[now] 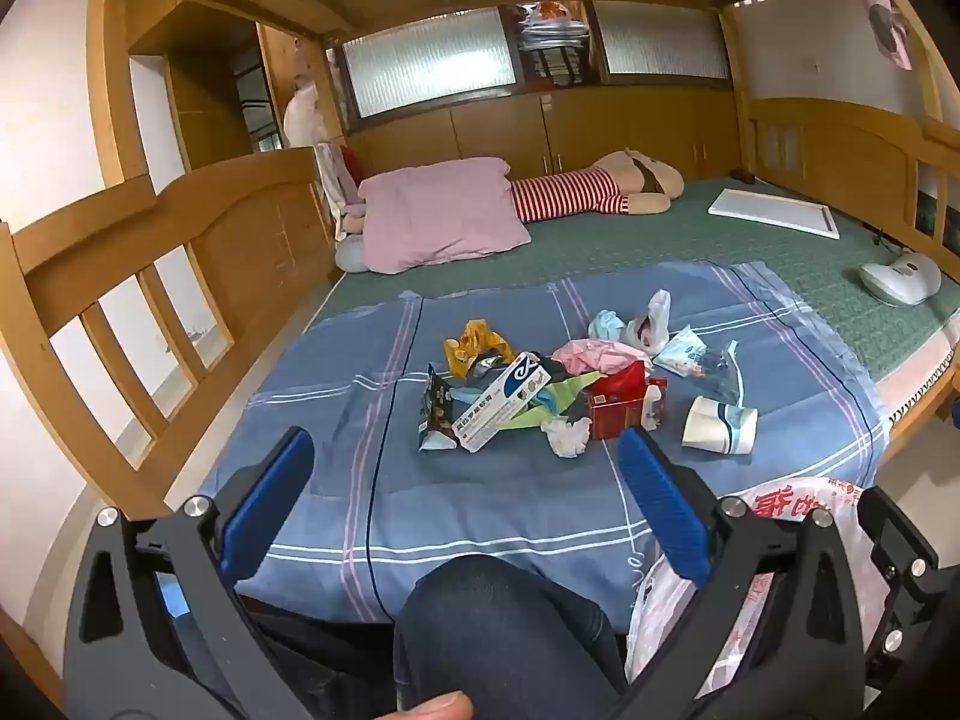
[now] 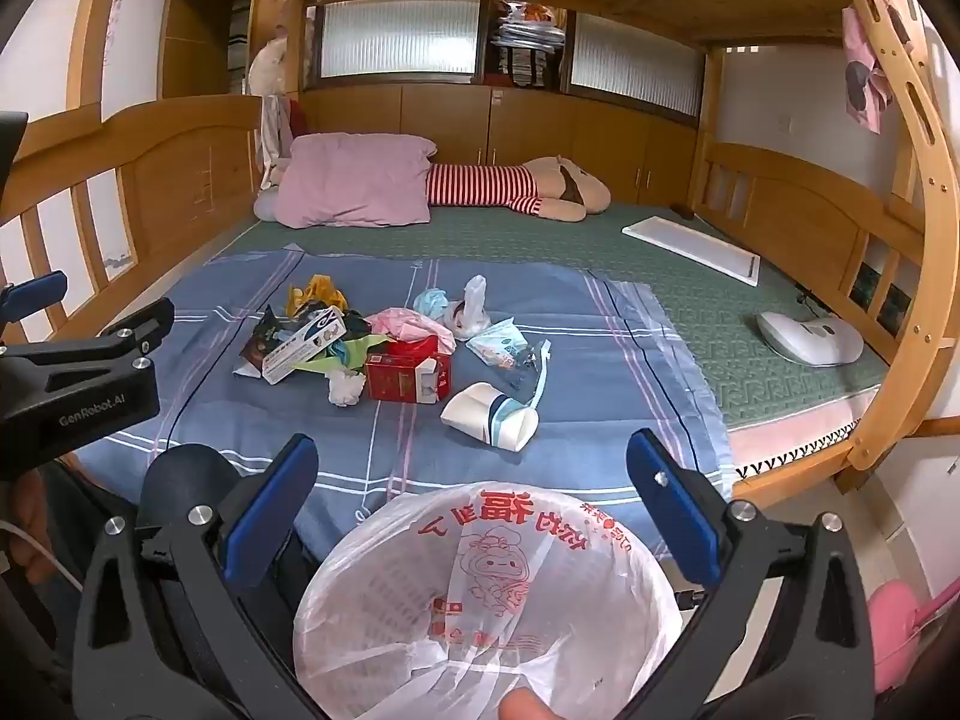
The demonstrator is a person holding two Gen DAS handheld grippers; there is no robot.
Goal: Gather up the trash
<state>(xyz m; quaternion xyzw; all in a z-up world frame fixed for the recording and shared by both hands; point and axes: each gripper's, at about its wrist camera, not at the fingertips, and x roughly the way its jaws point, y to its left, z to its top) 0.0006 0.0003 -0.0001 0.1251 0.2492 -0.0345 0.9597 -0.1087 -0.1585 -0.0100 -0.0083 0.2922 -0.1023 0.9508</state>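
Observation:
A heap of trash lies on the blue checked sheet (image 1: 480,498): a white and blue carton (image 1: 501,399), a red box (image 1: 618,405), a crumpled tissue (image 1: 565,435), a dark snack wrapper (image 1: 435,414), a yellow wrapper (image 1: 474,343) and a crushed paper cup (image 1: 720,425). My left gripper (image 1: 465,468) hovers open in front of the heap, nothing between its blue pads. My right gripper (image 2: 474,468) is open too, above a bin lined with a printed plastic bag (image 2: 486,606). The cup (image 2: 492,417) and red box (image 2: 405,378) lie just beyond it.
Wooden bed rails (image 1: 150,300) run along both sides. At the far end lie a pink pillow (image 1: 438,213) and a striped plush toy (image 1: 576,195). A white board (image 1: 774,210) and a white device (image 1: 900,279) rest on the green mat (image 1: 780,258). A knee (image 1: 498,630) shows below.

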